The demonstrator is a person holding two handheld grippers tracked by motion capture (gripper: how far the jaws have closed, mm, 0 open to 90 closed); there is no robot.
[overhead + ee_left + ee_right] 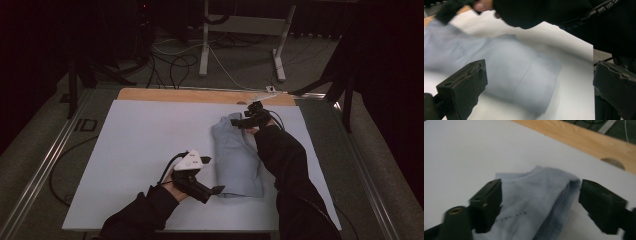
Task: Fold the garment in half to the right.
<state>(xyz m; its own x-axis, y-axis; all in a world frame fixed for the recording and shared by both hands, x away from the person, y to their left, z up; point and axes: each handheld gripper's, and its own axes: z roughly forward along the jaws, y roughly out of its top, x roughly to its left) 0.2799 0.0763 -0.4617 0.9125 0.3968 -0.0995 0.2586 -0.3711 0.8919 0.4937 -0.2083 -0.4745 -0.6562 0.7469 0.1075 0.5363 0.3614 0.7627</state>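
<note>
- My left gripper [212, 176] is gaping wide and gripping nothing, hovering just beside the near end of the folded pale-blue garment [235, 155].
- The garment is lying on the white sheet [145, 145].
- My right gripper [248, 117] is spreading wide around the garment's far end, not clamping it.

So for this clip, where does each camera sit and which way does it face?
High view: above the person's side, looking forward and down on the white table; both forearms, left gripper and right gripper show.
Left gripper view: rides that gripper, facing the folded light-blue garment between open fingers.
Right gripper view: faces the garment's far end, fingers apart.
All share the garment.
</note>
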